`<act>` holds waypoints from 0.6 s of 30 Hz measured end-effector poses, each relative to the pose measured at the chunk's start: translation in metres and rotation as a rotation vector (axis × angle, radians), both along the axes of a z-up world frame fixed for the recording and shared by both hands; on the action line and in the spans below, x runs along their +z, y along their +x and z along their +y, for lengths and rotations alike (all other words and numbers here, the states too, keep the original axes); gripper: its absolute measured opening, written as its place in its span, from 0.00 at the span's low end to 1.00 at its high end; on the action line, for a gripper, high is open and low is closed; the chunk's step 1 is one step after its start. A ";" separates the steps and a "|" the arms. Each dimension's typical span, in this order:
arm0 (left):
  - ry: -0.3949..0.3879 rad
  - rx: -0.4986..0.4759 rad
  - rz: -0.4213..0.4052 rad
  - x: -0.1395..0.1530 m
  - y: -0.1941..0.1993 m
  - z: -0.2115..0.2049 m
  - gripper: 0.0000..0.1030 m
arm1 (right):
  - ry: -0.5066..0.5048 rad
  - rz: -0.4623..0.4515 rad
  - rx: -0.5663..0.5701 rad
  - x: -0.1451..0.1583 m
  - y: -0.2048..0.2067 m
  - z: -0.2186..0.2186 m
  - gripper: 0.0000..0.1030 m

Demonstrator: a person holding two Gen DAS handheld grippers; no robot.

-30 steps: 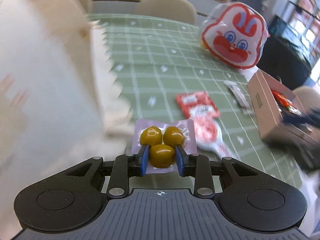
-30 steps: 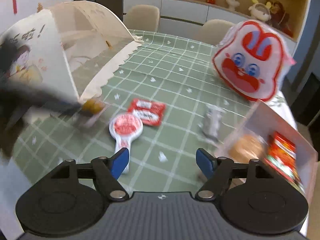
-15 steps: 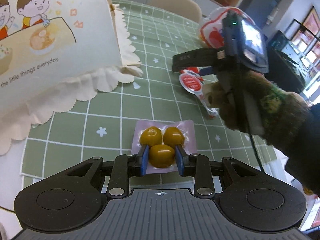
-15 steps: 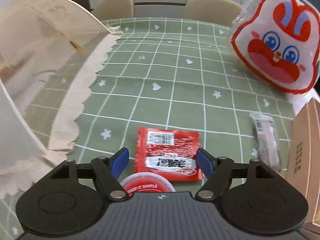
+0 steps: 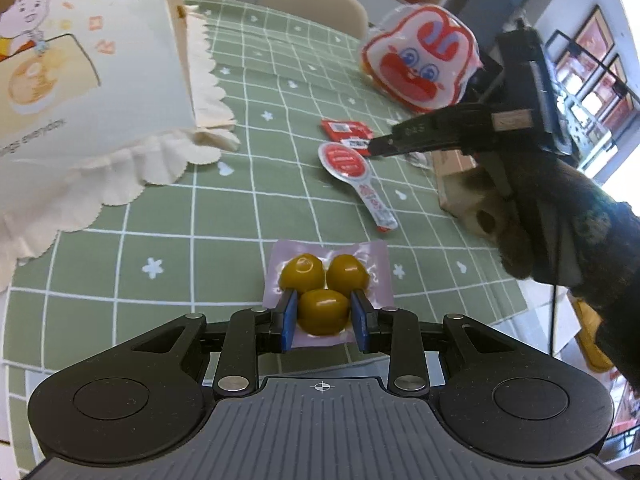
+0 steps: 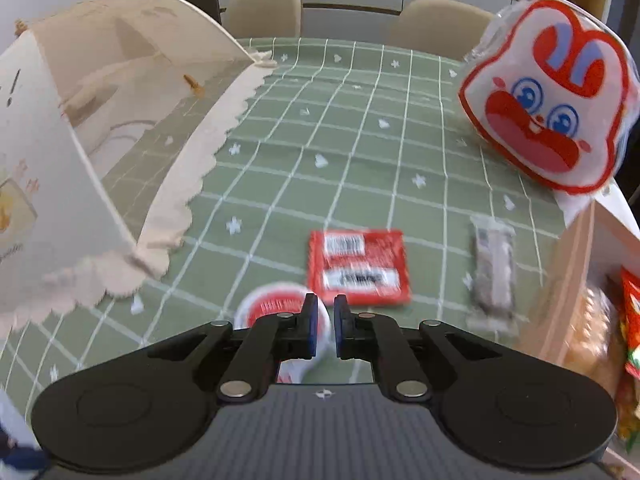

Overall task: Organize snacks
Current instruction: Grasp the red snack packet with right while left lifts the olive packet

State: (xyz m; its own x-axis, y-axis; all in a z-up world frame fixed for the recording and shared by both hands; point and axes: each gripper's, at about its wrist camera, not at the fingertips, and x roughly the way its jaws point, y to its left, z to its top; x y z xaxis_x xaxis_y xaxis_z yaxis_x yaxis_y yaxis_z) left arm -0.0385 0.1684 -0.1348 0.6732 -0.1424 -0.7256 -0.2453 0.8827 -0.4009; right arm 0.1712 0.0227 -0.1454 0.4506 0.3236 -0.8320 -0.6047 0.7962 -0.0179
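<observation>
Green grid-patterned cloth on the worktop (image 6: 360,128); beige chairs (image 6: 264,8) at twelve o'clock. Left tongs (image 5: 324,314) pinching the olive pouch (image 5: 326,280); right tongs (image 6: 322,322) pressed together, empty.

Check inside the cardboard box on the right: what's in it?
Inside the cardboard box: a red snack packet and a blurred tan item. Its wall and the frame edge hide the rest.

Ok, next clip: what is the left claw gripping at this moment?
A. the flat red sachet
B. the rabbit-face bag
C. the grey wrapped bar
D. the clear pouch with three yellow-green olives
D: in the left wrist view the left claw has its blue pads closed on the near end of the olive pouch, squeezing the front olive.
</observation>
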 end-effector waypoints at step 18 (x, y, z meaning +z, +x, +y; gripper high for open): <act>0.027 0.119 0.061 -0.010 -0.022 0.019 0.32 | 0.185 0.037 -0.375 -0.041 0.055 0.032 0.72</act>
